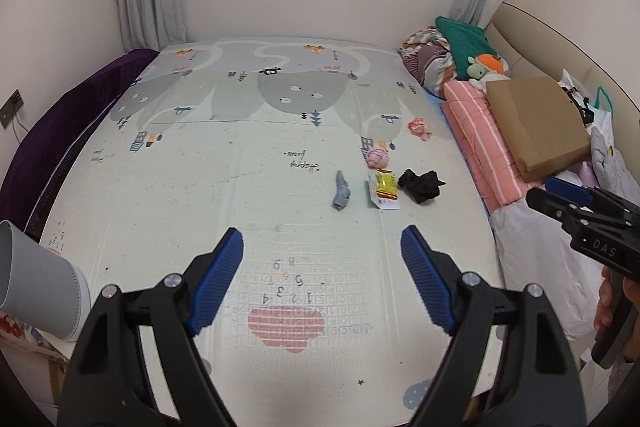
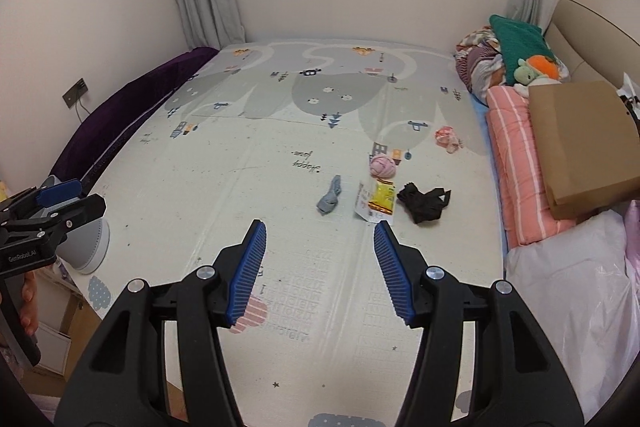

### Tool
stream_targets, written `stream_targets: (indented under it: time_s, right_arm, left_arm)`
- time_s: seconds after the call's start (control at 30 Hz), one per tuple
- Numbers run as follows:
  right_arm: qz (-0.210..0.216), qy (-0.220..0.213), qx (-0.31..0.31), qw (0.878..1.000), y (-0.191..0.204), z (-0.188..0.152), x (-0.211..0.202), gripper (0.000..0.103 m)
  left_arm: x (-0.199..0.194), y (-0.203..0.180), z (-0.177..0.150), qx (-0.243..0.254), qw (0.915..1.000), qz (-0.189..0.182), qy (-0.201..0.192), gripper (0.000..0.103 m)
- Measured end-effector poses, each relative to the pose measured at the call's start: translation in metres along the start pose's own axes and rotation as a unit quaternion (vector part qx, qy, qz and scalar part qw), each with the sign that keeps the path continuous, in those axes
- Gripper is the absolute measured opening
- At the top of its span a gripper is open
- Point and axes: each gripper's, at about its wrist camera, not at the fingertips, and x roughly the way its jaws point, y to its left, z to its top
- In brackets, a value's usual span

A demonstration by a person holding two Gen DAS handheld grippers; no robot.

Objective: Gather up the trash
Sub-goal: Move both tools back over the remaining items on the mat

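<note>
A grey bin (image 1: 38,283) stands at the mat's (image 1: 240,187) near left, contents hidden. Both the left gripper (image 1: 322,279) and right gripper (image 2: 320,267) gape empty. The yellow wrapper (image 1: 386,185) lies right of centre.

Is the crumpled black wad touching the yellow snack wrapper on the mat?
Apart. The right wrist view shows a strip of bare mat between the crumpled black wad and the yellow snack wrapper; the left wrist view agrees.
</note>
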Motion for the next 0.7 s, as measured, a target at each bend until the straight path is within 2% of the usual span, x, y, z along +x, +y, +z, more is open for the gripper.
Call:
stream_targets:
  time_s: [0.33,0.43,0.7]
  right_arm:
    - [-0.051,0.018,0.035,0.998,-0.056,0.010,0.043,0.056]
    - [-0.064,0.025,0.042,0.997,-0.069,0.018,0.062,0.062]
    - [-0.070,0.045,0.059,0.995,-0.112,0.032,0.134,0.068]
  left_arm:
    - [0.081,-0.050,0.036,0.035,0.9981,-0.049,0.014,0.081]
    - [0.108,-0.058,0.047,0.047,0.9974,-0.050,0.019,0.081]
    - [0.190,-0.075,0.066,0.049,0.9967,-0.047,0.044,0.081]
